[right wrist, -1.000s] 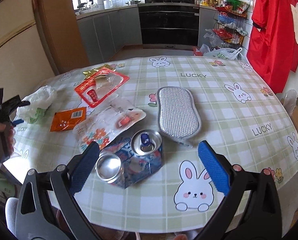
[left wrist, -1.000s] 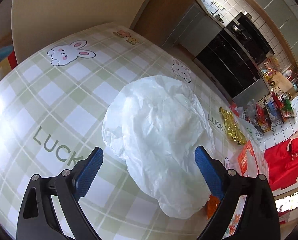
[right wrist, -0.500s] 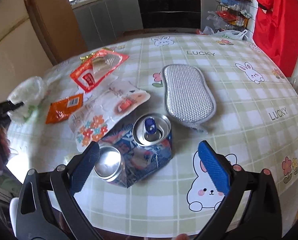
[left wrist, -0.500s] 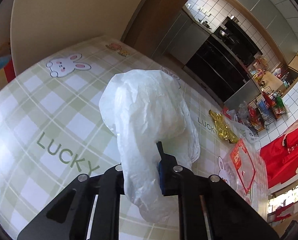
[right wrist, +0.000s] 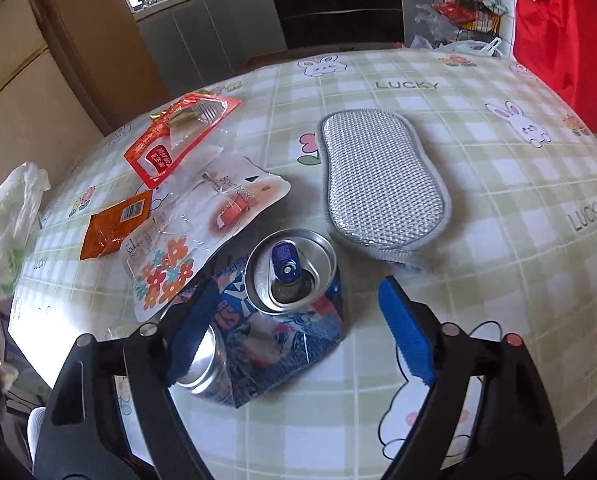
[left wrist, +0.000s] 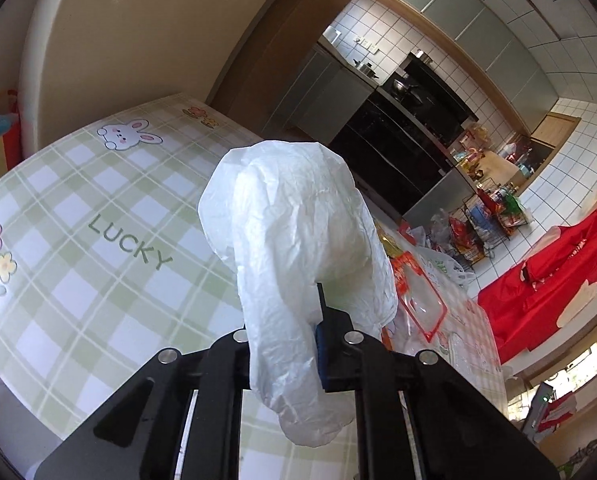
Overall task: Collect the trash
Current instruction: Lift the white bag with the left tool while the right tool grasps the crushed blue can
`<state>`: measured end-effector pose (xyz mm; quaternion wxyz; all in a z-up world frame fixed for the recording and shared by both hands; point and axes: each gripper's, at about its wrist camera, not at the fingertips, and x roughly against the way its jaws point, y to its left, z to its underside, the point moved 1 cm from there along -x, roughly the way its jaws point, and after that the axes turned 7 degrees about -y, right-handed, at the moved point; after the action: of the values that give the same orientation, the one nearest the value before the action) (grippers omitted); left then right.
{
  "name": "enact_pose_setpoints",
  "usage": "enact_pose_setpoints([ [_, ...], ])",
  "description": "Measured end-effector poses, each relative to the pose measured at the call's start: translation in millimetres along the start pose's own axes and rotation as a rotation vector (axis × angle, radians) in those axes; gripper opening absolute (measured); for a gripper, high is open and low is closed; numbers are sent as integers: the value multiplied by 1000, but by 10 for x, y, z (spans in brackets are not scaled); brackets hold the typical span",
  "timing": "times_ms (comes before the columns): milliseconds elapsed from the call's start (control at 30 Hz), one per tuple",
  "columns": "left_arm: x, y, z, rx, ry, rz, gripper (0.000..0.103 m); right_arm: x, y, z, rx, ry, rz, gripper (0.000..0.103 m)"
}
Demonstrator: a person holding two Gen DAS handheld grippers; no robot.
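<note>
My left gripper (left wrist: 294, 332) is shut on a crumpled white plastic bag (left wrist: 294, 236) and holds it up above the table. The bag also shows at the far left of the right wrist view (right wrist: 8, 216). My right gripper (right wrist: 298, 328) is open, its jaws on either side of a crushed blue drink can (right wrist: 286, 300) that stands beside a second can (right wrist: 202, 364). Further back lie a flowered clear wrapper (right wrist: 202, 224), an orange sachet (right wrist: 114, 224) and a red-edged clear packet (right wrist: 178, 136).
A silver mesh scrubbing pad (right wrist: 378, 176) lies to the right of the cans. The round table (right wrist: 498, 240) has a green checked rabbit cloth. Kitchen cabinets, a wire rack and red cloth stand beyond its far edge.
My left gripper shut on the white bag and lifted it off the table. My right gripper moved down and forward over the crushed cans, still open.
</note>
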<state>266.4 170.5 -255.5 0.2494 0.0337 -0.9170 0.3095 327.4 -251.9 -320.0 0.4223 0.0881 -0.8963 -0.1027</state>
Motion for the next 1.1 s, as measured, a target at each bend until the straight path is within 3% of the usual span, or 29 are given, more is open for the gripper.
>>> enact_pose_setpoints([
  [167,69,-169,270,-21,62,56,13,-141,5,5,-22,20,0,79],
  [367,90,-385,310,-57,117,145,13,-211,-31,9,-46,29,-2,75],
  [433,109,-473,310,-74,121,166,13,-217,-29,1,-42,34,3,71],
  [500,131,-572,324,-95,123,186,13,-210,-17,-1,-24,43,-6,58],
  [567,145,-633,339,-100,130,206,13,-183,-8,1,-20,45,-2,58],
  [733,190,-793,408,-109,168,262,13,22,38,1,-39,-4,-36,58],
  [1100,567,-993,451,-160,156,303,13,716,191,-15,-32,-141,-85,55],
])
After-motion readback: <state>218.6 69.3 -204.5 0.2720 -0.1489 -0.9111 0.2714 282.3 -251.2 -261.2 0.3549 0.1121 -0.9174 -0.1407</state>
